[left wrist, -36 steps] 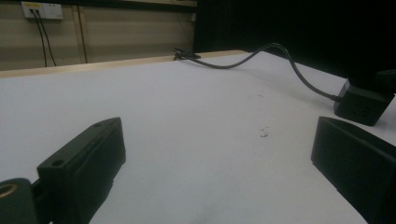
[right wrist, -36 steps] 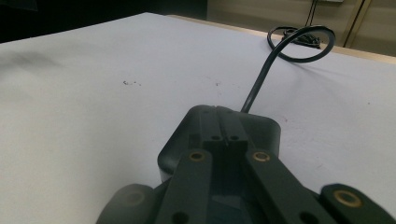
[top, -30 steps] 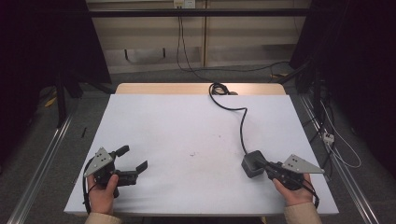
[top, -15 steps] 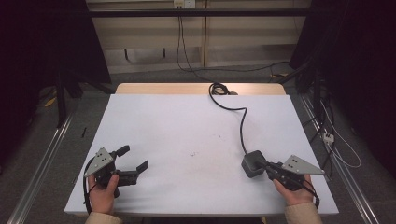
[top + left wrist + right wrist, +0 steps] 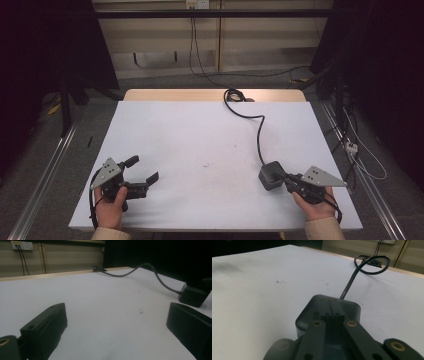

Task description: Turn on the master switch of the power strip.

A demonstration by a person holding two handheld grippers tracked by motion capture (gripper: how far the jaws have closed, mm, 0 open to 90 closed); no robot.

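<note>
Here, low at the left of the high view, the left gripper [image 5: 142, 178] rests on the white table [image 5: 200, 145] with its jaws spread wide and nothing between them. At lower right, the right gripper [image 5: 281, 176] has its jaws drawn together over the top of a black box [image 5: 270, 175]; its own view hides the tips, so they are probably pressed on it rather than clamping it. The box's cable [image 5: 259, 134] runs up to a coil at the far edge, where its end is hard to make out.
</note>
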